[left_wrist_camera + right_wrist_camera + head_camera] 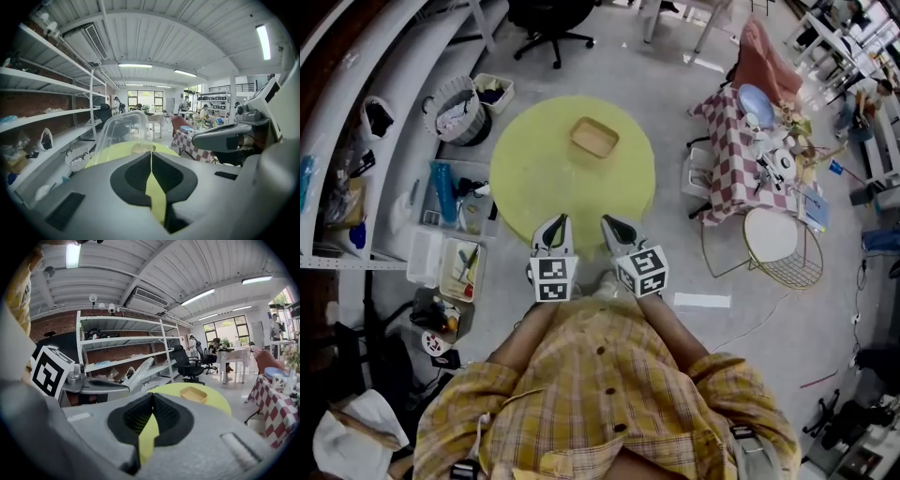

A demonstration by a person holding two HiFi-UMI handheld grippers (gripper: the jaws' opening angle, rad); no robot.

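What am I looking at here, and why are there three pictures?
A person holds a hand tool in each hand; each tool has two jaws that pinch. The head view is taken from a camera on the person's head, looking down. The other two come from cameras riding on the left gripper and the right gripper, looking along their jaws. Both pairs of jaws are together with nothing between them. In front stands a round yellow table with one shallow tan tray on it.

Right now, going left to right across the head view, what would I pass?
white basket → left gripper → right gripper → checkered table
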